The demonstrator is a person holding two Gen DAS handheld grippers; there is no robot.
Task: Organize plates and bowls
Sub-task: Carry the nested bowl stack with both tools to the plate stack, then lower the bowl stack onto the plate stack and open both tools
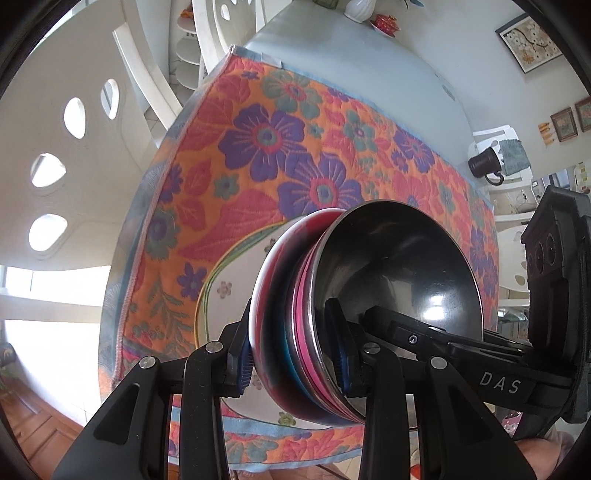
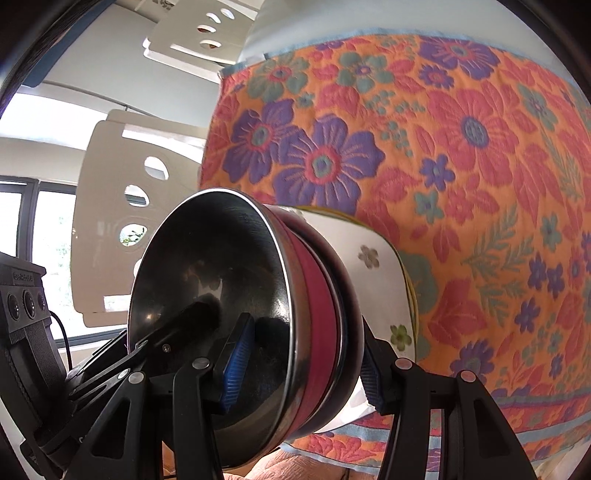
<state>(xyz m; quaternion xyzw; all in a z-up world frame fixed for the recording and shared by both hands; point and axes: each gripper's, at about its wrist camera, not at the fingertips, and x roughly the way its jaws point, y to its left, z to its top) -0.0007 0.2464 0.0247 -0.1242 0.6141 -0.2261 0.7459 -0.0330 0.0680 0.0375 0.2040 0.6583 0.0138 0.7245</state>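
- An orange quilted tablecloth with purple and red flowers (image 1: 280, 155) covered the near part of a pale grey table (image 1: 369, 70).
- A white ribbed vase (image 1: 360, 8) stood at the far edge.
- White chairs with oval cut-outs (image 2: 122, 229) stood beside the table.
- A dark brown mug (image 1: 484, 164) sat on a white shelf.
- A framed floral picture (image 1: 530, 42) hung on the wall.

Home dining rm: tablecloth (image 1: 295, 122), chairs (image 1: 74, 147).

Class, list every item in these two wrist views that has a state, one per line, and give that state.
bowl stack: nested, gripped on both sides, over the plates
steel bowl: innermost, empty
plates: stacked on the floral cloth
left gripper: shut on the stack's rim
right gripper: shut on the stack's rim
dark mug: on its side
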